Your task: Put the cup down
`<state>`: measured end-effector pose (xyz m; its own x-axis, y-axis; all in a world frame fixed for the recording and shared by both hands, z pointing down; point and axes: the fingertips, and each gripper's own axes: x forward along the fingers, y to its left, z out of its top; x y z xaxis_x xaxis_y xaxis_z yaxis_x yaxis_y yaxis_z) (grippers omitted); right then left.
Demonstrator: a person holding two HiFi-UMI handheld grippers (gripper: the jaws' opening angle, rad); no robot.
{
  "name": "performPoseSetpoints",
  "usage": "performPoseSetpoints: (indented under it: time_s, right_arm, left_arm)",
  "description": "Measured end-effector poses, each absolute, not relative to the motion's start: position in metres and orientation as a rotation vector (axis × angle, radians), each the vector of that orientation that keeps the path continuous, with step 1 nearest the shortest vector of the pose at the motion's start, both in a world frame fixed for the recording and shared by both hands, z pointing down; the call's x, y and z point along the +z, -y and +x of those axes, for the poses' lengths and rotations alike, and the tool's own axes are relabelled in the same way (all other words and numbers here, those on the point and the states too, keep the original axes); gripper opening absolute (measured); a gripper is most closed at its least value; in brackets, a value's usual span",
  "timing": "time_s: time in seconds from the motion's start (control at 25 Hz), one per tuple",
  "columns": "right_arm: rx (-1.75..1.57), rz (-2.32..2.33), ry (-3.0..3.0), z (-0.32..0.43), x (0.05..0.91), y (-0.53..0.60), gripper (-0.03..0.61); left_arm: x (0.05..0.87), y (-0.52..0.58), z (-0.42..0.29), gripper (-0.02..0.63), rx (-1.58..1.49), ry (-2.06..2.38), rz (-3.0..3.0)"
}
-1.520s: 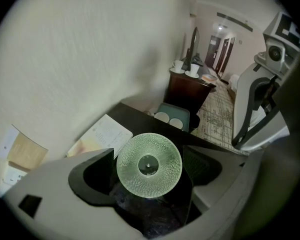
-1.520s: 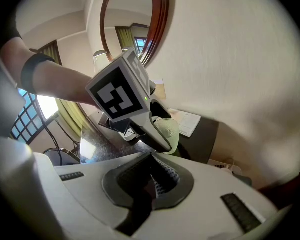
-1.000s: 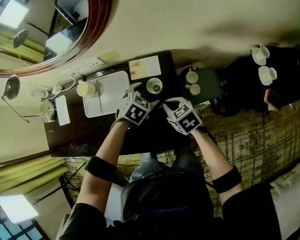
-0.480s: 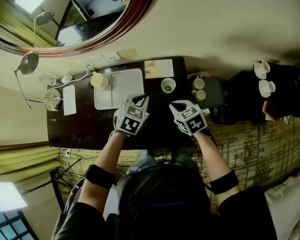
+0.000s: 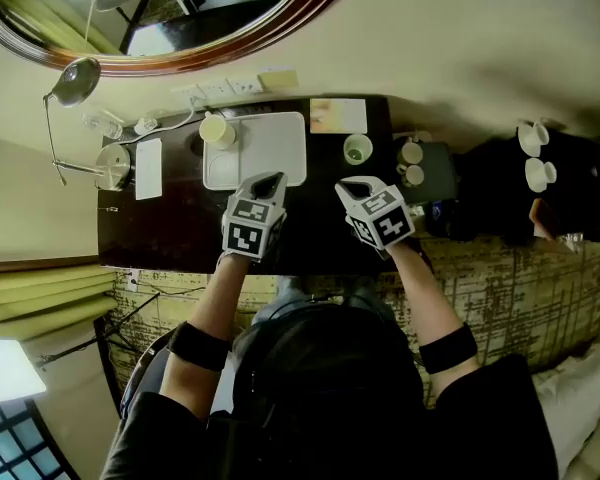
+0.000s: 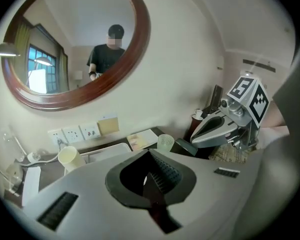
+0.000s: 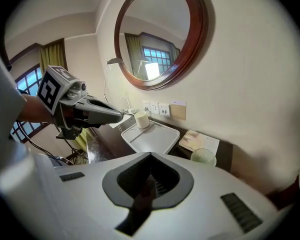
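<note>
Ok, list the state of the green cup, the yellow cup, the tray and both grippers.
Green cup: upright on the desk, not held.
Tray: flat on the desk, holds only the yellow cup.
Yellow cup: upright at the tray's far-left corner.
Left gripper: fingers just closed, shut, nothing between them.
Right gripper: shut, empty.

The counter (image 5: 170, 238) beneath the fingers (image 6: 166, 173) is dark wood with a glossy polish. The fingers' pads are black and ribbed, set in smooth, matt grey plastic. Ahead of the left fingers lies a smooth, matt white tray (image 5: 275, 153) carrying a plain cream cup (image 5: 217, 130). Beyond the right fingers stands a frosted, pebbled green cup (image 5: 358, 149), translucent like glass. The mirror frame (image 6: 143, 29) above the fingers is glossy red-brown wood.
</note>
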<state>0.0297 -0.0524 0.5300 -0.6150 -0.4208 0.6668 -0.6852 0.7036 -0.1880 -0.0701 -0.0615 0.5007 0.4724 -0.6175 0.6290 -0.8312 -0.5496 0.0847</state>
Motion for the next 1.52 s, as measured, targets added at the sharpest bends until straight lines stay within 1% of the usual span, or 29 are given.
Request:
performPoseSetpoints:
  time_s: [0.48, 0.84, 1.32, 1.48, 1.52]
  right_arm:
    - [0.554, 0.793, 2.337, 0.001, 0.514, 0.046, 0.008]
    - [0.563, 0.756, 2.342, -0.009, 0.518, 0.045, 0.008]
    - [0.546, 0.625, 2.359, -0.074, 0.52, 0.054, 0.008]
    - [0.545, 0.588, 2.372, -0.11, 0.524, 0.07, 0.008]
    - [0.536, 0.58, 2.374, -0.12, 0.525, 0.076, 0.008]
  left_arm:
    - [0.503, 0.047, -0.113, 0.0, 0.661, 1.339, 2.268]
    - [0.503, 0.05, -0.123, 0.0, 0.615, 1.368, 2.205]
    - [0.527, 0.074, -0.174, 0.0, 0.649, 1.437, 2.108]
    - [0.53, 0.096, -0.192, 0.093, 0.697, 1.393, 2.108]
    - [0.532, 0.103, -0.198, 0.129, 0.716, 1.385, 2.11]
